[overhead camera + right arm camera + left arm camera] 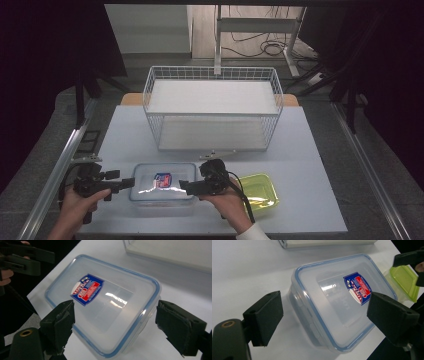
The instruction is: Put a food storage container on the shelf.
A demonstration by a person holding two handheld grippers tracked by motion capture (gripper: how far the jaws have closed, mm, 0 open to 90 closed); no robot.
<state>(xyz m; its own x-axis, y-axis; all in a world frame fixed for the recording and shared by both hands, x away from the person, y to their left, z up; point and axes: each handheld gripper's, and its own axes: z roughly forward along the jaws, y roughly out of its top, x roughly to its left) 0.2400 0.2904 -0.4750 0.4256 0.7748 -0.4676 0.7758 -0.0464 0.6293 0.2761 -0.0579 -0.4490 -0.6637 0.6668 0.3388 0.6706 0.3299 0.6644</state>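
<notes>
Stage: early, nothing lifted | clear rectangular plastic box with blue-rimmed lid (162,183) is lying near on the tabletop (310,165) | left tongs (131,182) and right tongs (183,186) are standing wide open at its sides, gripping nothing | left: grasping the box.

Each hand holds a black gripper. The left gripper (131,183) has two thick, blocky black jaws and a small brass ring near the bottom. The right gripper (183,185) has rough, worn pads (65,322) and a black cable. A white sleeve (255,233) covers the right wrist.
</notes>
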